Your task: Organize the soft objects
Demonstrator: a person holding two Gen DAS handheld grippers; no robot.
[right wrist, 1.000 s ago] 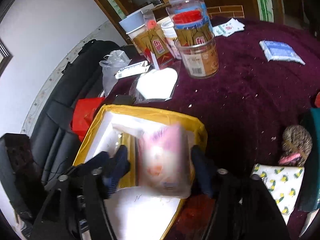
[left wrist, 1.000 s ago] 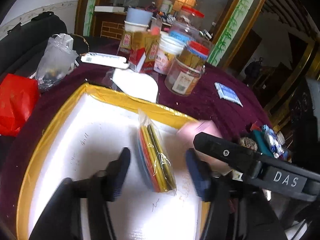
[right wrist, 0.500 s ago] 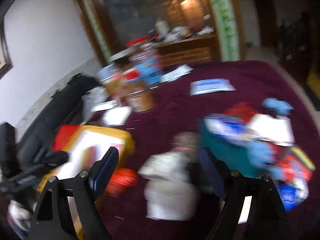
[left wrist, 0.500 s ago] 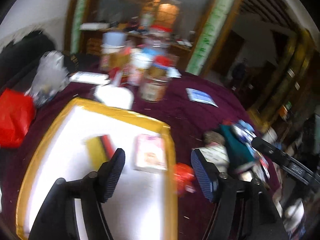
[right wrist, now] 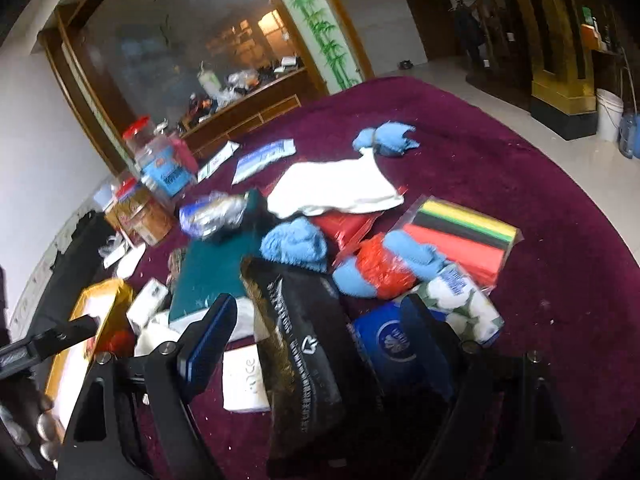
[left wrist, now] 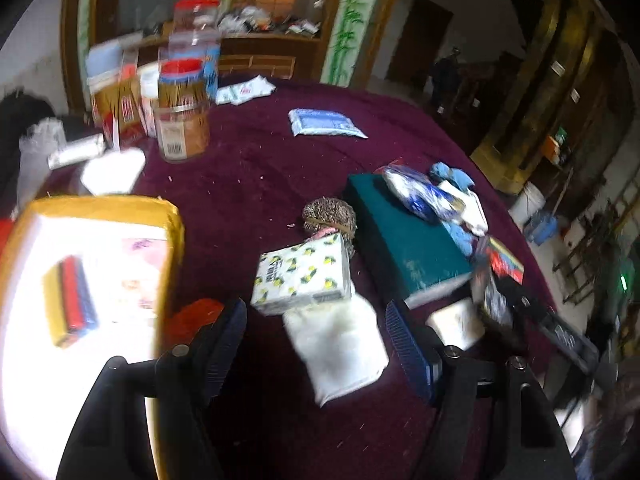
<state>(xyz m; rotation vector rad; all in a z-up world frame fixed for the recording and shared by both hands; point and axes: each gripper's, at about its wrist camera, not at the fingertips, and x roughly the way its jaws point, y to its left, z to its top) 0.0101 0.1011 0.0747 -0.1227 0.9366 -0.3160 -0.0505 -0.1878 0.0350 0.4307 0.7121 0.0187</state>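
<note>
My left gripper [left wrist: 316,344] hangs open over the maroon table, a white soft pouch [left wrist: 336,352] lying below and between its fingers. Just beyond sits a lemon-print tissue pack [left wrist: 304,280]. At the left the yellow-rimmed white box [left wrist: 172,220] holds a pink pack [left wrist: 140,272] and a pack of coloured sponges [left wrist: 72,300]. My right gripper [right wrist: 316,332] is open above a black packet [right wrist: 312,344] and a blue pack [right wrist: 392,344], its pads not pressing on either. Ahead lie a white cloth [right wrist: 332,192], blue cloths [right wrist: 296,244] and a striped coloured pack [right wrist: 460,232].
A green box [left wrist: 400,240] stands mid-table with packets on it, a brown scrubber [left wrist: 330,216] beside it. Jars [left wrist: 182,120] and cartons crowd the far left. A blue-white packet [left wrist: 324,122] lies farther back. A bag of cotton balls [right wrist: 460,300] sits right of the blue pack.
Both grippers have swung right, away from the box and over the pile. The pink pack that was between the right fingers now lies in the box beside the sponges. Both jaws stand wider.
</note>
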